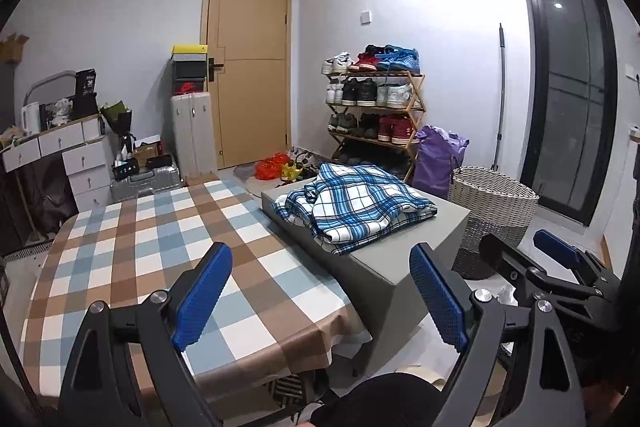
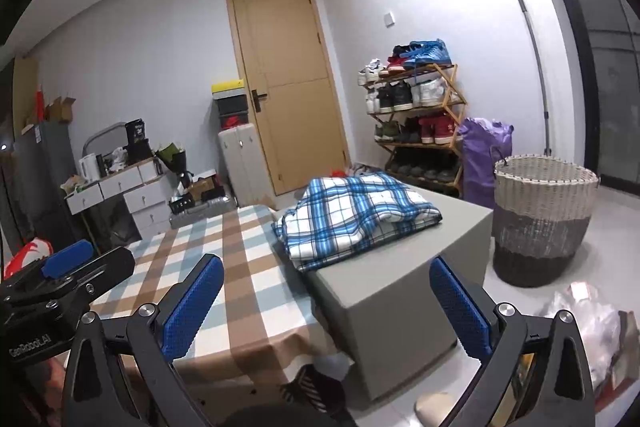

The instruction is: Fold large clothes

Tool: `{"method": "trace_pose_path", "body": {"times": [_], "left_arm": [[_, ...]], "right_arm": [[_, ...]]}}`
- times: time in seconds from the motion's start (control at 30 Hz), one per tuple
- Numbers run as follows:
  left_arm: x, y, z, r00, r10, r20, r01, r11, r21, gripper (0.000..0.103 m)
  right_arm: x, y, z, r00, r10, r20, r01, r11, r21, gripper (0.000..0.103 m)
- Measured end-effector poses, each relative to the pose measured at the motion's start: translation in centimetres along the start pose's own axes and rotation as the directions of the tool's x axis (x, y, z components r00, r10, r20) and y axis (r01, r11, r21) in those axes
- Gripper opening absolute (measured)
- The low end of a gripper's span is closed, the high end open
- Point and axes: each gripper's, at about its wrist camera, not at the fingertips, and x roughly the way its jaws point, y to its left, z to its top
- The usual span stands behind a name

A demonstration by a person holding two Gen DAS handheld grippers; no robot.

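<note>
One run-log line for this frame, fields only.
phase: pre-grasp | left gripper: open, empty | right gripper: open, empty | plaid garment: heaped on grey box, untouched | checked table: bare

Blue-white plaid garment (image 1: 356, 205), loosely folded in rumpled layers, lies atop grey box (image 1: 448, 211) beside checked table (image 1: 160, 227).

The left tongs (image 1: 320, 297) are held with the jaws spread wide, and nothing is gripped between the blue ribbed pads (image 1: 204, 297). The right tongs (image 2: 326, 307) are likewise held wide open and empty, tilted slightly downward as the left tongs are. The two are carried side by side and apart: the right tongs (image 1: 560, 259) are seen just off the right-hand finger of the left tongs, and the left tongs (image 2: 68, 267) are seen just off the left-hand finger of the right tongs.
</note>
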Motion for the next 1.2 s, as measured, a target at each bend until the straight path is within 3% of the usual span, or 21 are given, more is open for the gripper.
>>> {"method": "trace_pose_path", "body": {"times": [0.93,1.07,1.2], "left_arm": [[0.7,0.1,-0.4,0.999,0.028,-0.033,-0.028,1.0,-0.008,0.088],[1.0,0.9,-0.5,0.999,-0.023,-0.047,0.021,0.999,-0.047,0.088],[1.7,1.3,-0.9,0.998,-0.03,-0.061,0.027,0.998,-0.055,0.087]], "right_arm": [[-1.1,0.9,0.1,1.0,0.005,0.01,-0.005,1.0,-0.004,0.103],[-1.0,0.9,0.2,1.0,-0.003,0.014,0.003,1.0,-0.009,0.103],[-0.5,0.9,0.1,1.0,-0.009,0.002,0.009,1.0,-0.007,0.103]]}}
